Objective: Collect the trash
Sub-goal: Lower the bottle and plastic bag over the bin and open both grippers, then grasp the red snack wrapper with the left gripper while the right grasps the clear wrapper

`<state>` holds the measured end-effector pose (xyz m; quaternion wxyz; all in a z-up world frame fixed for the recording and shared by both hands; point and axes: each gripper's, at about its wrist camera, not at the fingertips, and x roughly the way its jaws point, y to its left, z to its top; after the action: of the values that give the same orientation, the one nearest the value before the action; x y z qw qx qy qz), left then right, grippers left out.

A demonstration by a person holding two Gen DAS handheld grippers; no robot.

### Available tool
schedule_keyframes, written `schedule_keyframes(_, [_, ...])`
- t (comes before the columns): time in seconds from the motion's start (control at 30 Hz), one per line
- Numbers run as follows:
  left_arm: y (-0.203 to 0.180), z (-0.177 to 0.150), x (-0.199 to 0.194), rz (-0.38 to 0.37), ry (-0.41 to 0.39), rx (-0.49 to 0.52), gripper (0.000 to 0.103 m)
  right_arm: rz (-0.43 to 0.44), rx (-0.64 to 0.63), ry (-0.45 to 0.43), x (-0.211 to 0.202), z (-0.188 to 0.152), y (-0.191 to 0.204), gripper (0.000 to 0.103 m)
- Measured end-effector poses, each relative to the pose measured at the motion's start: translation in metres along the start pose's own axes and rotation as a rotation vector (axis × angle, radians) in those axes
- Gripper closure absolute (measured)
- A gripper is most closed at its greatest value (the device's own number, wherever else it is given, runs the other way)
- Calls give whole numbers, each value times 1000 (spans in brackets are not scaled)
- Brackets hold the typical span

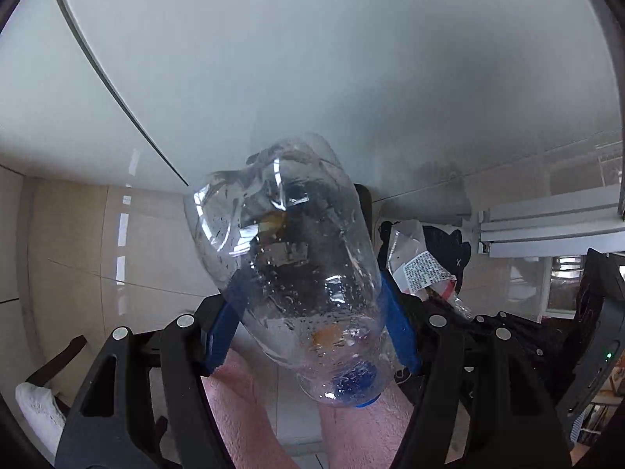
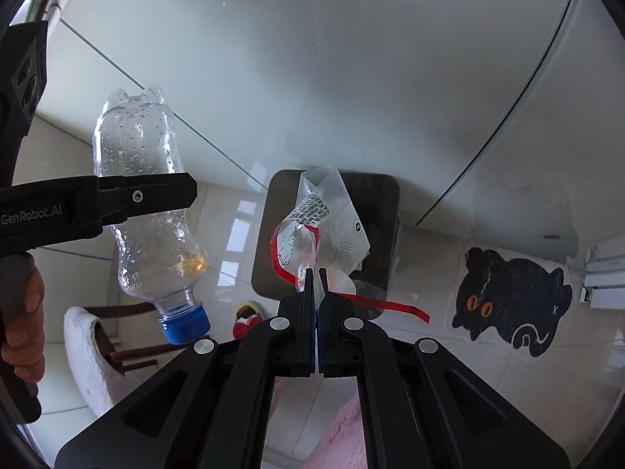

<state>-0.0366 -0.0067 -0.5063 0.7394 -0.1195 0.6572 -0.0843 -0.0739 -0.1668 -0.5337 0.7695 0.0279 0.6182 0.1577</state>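
Gripping a clear bottle across its body, the left hand-held gripper was closed on it, blue pads pressed to both sides. The bottle was held off the tabletop, tilted with its blue cap lowest, droplets and a small amber residue inside. The right hand-held gripper had its jaws nearly together, pinching a clear wrapper with a red strip and printed label, also held up in the air. Below the glass tabletop lay a dark bin, directly behind the wrapper. A black cat mat lay on the floor to the right.
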Motion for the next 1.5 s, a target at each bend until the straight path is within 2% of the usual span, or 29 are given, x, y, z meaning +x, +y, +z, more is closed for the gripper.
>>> schedule_keyframes(0.27, [4, 9, 49, 2, 24, 39, 40, 5, 42, -3, 52, 12, -7, 100])
schedule_keyframes(0.53, [11, 18, 60, -10, 54, 20, 42, -3, 11, 38, 71, 13, -8, 95])
schedule_keyframes(0.57, [12, 18, 60, -14, 58, 20, 40, -3, 14, 38, 71, 14, -7, 86])
schedule_keyframes(0.6, [13, 19, 60, -15, 60, 19, 39, 1, 17, 34, 70, 14, -7, 53])
schedule_keyframes(0.63, [13, 21, 58, -16, 60, 19, 35, 5, 22, 17, 68, 14, -9, 34])
schedule_keyframes(0.67, [13, 23, 56, -19, 57, 19, 34, 1, 23, -3, 64, 14, -9, 27])
schedule_keyframes(0.77, [10, 29, 48, -13, 48, 24, 30, -10, 11, 2, 58, 16, -8, 28])
schedule_keyframes(0.83, [9, 31, 44, -8, 42, 19, 27, -18, 8, 5, 51, 17, -8, 24])
schedule_keyframes(0.97, [10, 29, 20, -5, 21, 6, 16, -21, 25, -11, 22, 19, -10, 19])
schedule_keyframes(1.1, [0, 20, -17, 7, -19, 28, 9, -3, 49, -56, -28, 23, -8, 13])
schedule_keyframes(1.2, [-10, 15, -54, 24, -59, 50, 8, 14, 60, -117, -78, 27, -1, 3])
schedule_keyframes(1.33, [-24, 10, -112, 28, -134, 74, 8, 36, 33, -188, -141, 37, 8, 3])
schedule_keyframes(1.5, [-28, 21, -181, 4, -239, 73, 8, 16, -32, -313, -214, 54, 15, 3])
